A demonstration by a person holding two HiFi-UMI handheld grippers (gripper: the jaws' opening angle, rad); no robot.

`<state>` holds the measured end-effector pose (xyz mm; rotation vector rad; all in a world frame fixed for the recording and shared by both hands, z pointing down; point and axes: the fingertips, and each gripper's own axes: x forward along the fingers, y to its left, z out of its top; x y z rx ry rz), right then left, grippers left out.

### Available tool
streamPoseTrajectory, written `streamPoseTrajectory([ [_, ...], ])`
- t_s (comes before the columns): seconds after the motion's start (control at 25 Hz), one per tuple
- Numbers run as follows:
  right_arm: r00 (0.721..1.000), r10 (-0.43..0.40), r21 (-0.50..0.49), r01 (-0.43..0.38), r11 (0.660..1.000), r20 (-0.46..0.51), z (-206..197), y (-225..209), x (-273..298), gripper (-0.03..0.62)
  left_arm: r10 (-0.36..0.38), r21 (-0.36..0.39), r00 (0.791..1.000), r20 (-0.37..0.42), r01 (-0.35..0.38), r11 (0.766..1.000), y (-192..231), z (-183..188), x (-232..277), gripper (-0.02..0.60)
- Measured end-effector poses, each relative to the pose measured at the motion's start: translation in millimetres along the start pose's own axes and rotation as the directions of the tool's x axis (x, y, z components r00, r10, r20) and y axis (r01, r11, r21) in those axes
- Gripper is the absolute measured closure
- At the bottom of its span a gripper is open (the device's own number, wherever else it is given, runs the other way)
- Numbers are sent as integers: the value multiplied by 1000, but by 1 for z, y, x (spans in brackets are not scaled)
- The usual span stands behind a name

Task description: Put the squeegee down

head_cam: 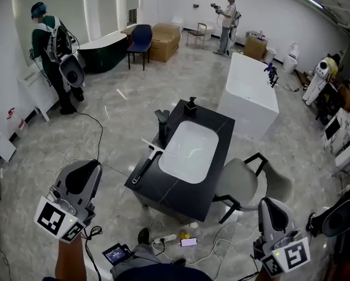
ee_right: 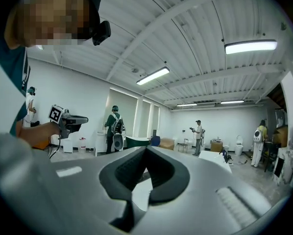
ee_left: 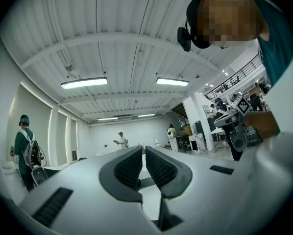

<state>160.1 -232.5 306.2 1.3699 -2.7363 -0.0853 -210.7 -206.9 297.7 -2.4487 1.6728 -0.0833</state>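
Note:
The squeegee (head_cam: pixel 144 166), black-handled with a pale blade, lies flat on the left edge of the black counter (head_cam: pixel 181 198), beside the white sink basin (head_cam: pixel 189 152). Neither gripper touches it. My left gripper (head_cam: pixel 80 179) hangs low at the left, well short of the counter, and points up and forward. My right gripper (head_cam: pixel 274 216) hangs low at the right, beside the chair. In the left gripper view the left gripper (ee_left: pixel 143 149) has its ribbed pads together with nothing between them. The right gripper (ee_right: pixel 146 149) in its own view is likewise shut and empty.
A black faucet (head_cam: pixel 162 125) and a soap dispenser (head_cam: pixel 191 105) stand on the counter. A grey chair (head_cam: pixel 240 183) sits at its right. Cables and a power strip (head_cam: pixel 166 238) lie on the floor in front. A white bathtub (head_cam: pixel 249 92) stands behind, and people (head_cam: pixel 51 45) work around the room.

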Motion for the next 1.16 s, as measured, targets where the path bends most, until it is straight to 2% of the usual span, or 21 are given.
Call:
streamPoseTrajectory([
  [0.24, 1000, 24, -74, -24, 997, -5, 6, 11, -16, 586, -3, 8, 1000, 27, 3, 1000, -23, 19, -19, 555],
  [0.56, 999, 20, -70, -18, 997, 29, 15, 13, -33, 586, -11, 7, 999, 30, 11, 1000, -38, 25, -23, 555],
  [1.16, 1000, -13, -42, 14, 999, 14, 6, 2, -36, 586, -68, -5, 998, 9, 68, 998, -45, 19, 0, 555],
])
